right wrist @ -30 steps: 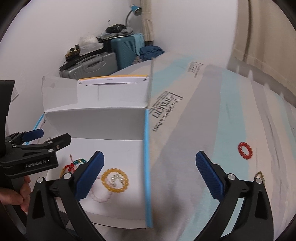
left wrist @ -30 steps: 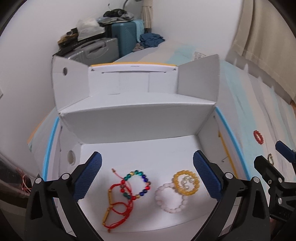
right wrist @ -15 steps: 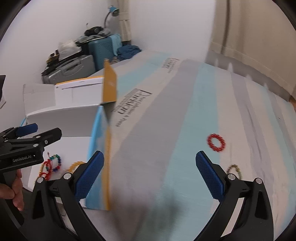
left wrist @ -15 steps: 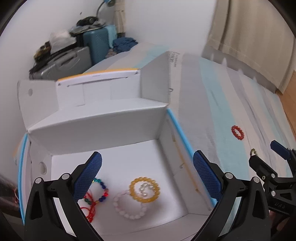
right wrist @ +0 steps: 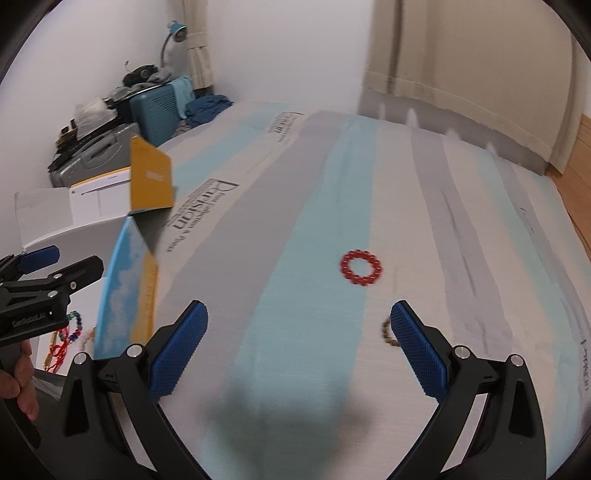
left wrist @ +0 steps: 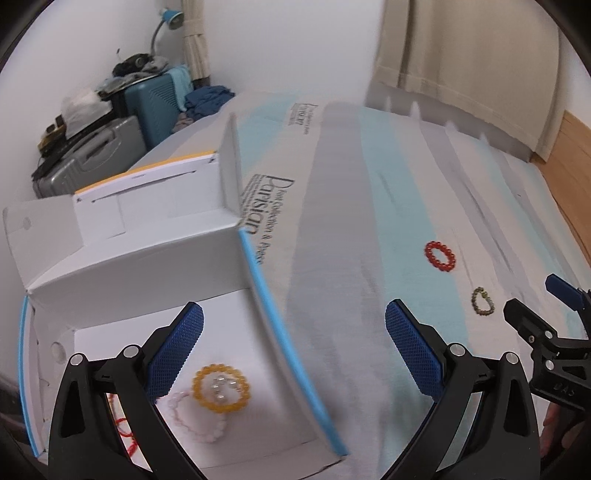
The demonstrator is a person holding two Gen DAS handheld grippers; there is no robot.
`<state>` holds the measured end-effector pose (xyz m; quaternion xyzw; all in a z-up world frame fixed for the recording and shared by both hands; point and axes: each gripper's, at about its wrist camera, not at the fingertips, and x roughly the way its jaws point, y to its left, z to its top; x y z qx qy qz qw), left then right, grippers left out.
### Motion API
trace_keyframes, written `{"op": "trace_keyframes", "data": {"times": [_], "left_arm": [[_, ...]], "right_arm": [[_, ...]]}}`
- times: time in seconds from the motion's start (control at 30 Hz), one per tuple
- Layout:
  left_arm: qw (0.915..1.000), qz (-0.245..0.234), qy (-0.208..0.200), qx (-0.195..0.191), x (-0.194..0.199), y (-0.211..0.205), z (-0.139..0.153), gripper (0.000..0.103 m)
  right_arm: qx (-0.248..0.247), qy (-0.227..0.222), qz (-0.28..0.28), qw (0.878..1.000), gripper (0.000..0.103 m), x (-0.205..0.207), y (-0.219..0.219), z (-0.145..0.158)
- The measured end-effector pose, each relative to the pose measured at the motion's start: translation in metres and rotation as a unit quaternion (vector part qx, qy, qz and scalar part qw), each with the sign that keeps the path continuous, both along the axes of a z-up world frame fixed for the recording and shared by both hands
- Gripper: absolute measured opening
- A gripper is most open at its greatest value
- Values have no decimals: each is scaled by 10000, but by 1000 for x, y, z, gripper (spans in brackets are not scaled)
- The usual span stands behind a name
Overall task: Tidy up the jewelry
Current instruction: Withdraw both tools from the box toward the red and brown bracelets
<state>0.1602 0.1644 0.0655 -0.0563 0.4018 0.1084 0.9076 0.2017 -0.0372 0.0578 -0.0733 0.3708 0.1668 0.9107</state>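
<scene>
An open white cardboard box (left wrist: pixel 140 266) with a blue edge lies on the striped bed. Inside it rest a yellow bead bracelet (left wrist: pixel 221 387), a pale pink one (left wrist: pixel 192 421) and red cord pieces (left wrist: pixel 123 434). My left gripper (left wrist: pixel 293 349) hovers open over the box's right wall, holding nothing. On the bedsheet a red bead bracelet (right wrist: pixel 361 267) lies ahead of my right gripper (right wrist: pixel 299 343), which is open and empty. A small brown bead bracelet (right wrist: pixel 388 334) is partly hidden behind its right finger. Both loose bracelets show in the left wrist view too, red bracelet (left wrist: pixel 439 255) and brown bracelet (left wrist: pixel 483 302).
Suitcases (right wrist: pixel 155 110) piled with clothes and a blue desk lamp (right wrist: pixel 177 31) stand against the far wall. A beige curtain (right wrist: pixel 472 74) hangs at the back right. Wood floor (right wrist: pixel 576 177) shows beyond the bed's right edge. A hand (right wrist: pixel 18 376) holds the left gripper.
Both grippers have swung right, away from the box interior toward the open bedsheet. The red bracelet now sits nearly centred ahead of the right gripper. Both stay open.
</scene>
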Motion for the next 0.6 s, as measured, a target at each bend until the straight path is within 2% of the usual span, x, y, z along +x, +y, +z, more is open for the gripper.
{"op": "trace_keyframes", "data": {"times": [0.33,0.6], "left_arm": [[9999,-127,10,60,22,-37,-8,97],[9995,-216,86,217,43,-64,-19,97]], "right_arm": [[78,-13,-343,9994,95,19,-42,-7],[262,111,-593,9978,95,43,-74,-31]]}}
